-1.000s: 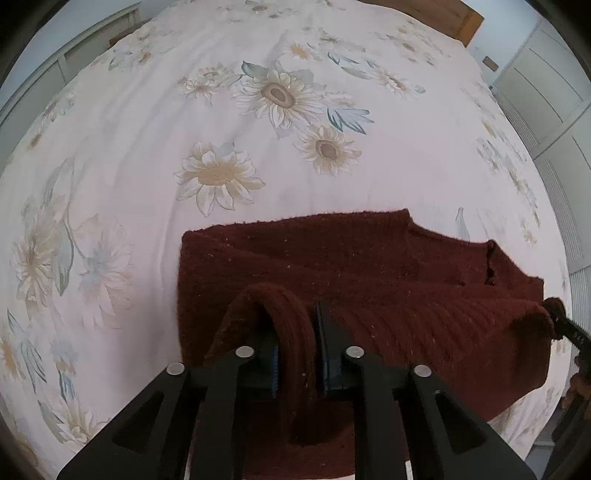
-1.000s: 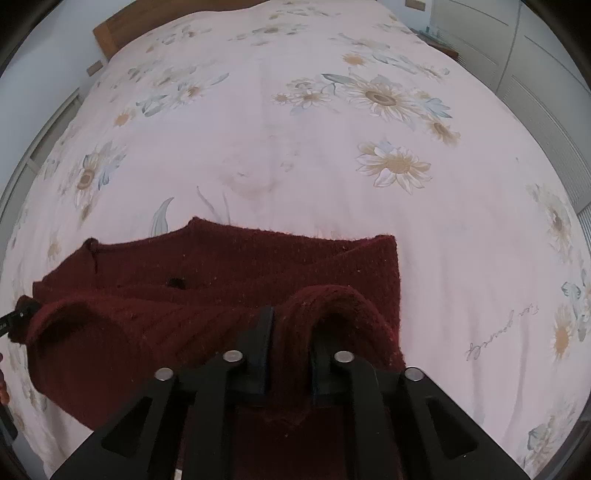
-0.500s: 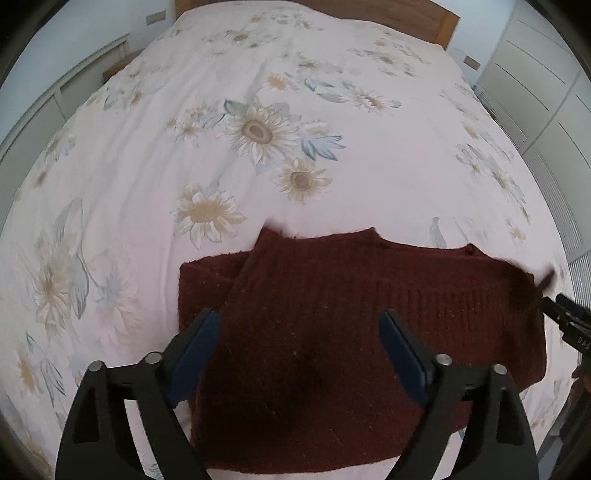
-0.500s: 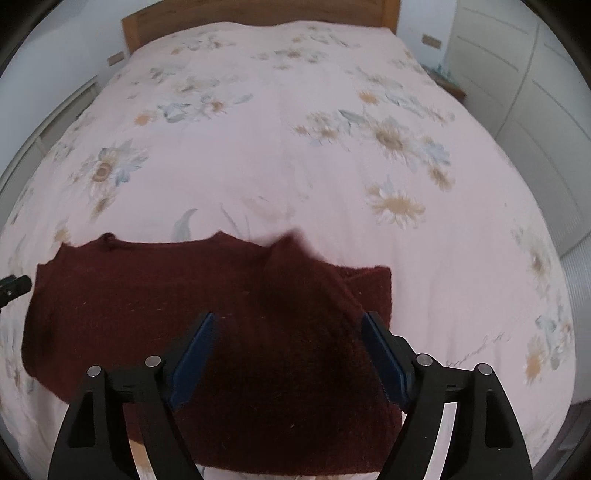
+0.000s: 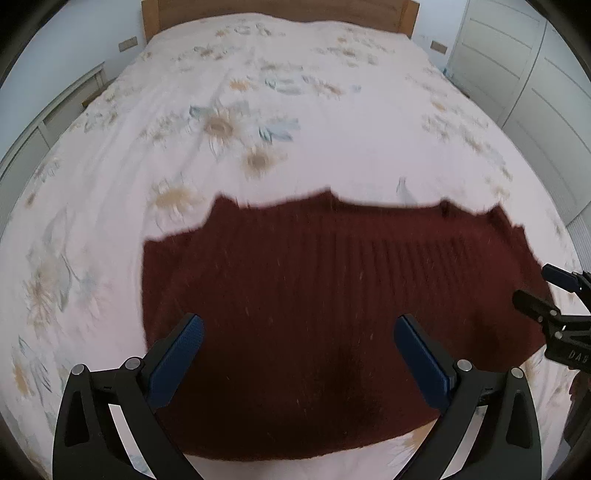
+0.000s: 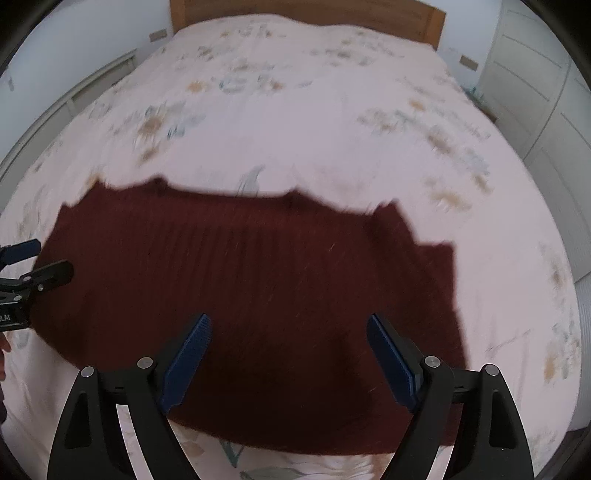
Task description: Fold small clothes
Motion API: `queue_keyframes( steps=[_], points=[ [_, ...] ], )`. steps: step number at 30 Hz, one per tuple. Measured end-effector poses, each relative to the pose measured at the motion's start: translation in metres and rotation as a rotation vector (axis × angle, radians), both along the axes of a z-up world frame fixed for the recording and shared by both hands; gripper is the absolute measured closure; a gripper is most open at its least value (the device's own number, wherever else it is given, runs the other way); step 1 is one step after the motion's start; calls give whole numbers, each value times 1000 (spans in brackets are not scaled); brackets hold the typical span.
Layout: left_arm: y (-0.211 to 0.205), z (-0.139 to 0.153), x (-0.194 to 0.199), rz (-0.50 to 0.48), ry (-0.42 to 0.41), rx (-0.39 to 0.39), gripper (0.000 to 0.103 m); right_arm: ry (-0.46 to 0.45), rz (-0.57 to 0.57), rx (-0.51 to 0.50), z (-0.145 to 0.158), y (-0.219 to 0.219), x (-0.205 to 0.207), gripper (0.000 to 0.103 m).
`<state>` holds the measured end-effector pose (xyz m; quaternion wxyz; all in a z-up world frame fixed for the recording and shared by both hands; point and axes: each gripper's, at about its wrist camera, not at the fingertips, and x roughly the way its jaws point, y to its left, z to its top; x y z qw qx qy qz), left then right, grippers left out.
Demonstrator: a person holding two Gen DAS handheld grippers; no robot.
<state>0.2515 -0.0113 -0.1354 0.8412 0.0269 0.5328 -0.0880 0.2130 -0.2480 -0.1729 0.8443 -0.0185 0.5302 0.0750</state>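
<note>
A dark red knitted sweater (image 5: 314, 295) lies folded flat on the floral bedspread (image 5: 258, 110); it also shows in the right wrist view (image 6: 258, 277). My left gripper (image 5: 299, 328) is open and empty, above the sweater's near part. My right gripper (image 6: 288, 325) is open and empty, also above the sweater. The right gripper's fingers (image 5: 554, 310) show at the right edge of the left wrist view. The left gripper's fingers (image 6: 33, 273) show at the left edge of the right wrist view. Both views are motion-blurred.
A wooden headboard (image 5: 277, 9) stands at the far end of the bed. White wardrobe doors (image 5: 535, 74) line the right side. A low white unit (image 5: 48, 114) runs along the left. The near bed edge lies just below the sweater.
Both grippers let go of the sweater's folded edge, opened wide and pulled back and up. The sweater now lies flat on the bed.
</note>
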Motion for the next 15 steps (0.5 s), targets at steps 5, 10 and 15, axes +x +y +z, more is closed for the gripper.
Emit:
queue_keyframes(
  steps=[5, 10, 15],
  points=[
    [2, -34, -10, 12, 49, 33, 1, 37, -15, -17, -33, 1, -9, 16],
    [15, -52, -18, 11, 70, 77, 1, 29, -56, -17, -38, -19, -13, 7],
    [30, -53, -23, 9, 60, 77, 1, 41, -123, 18, -44, -56, -20, 1]
  ],
)
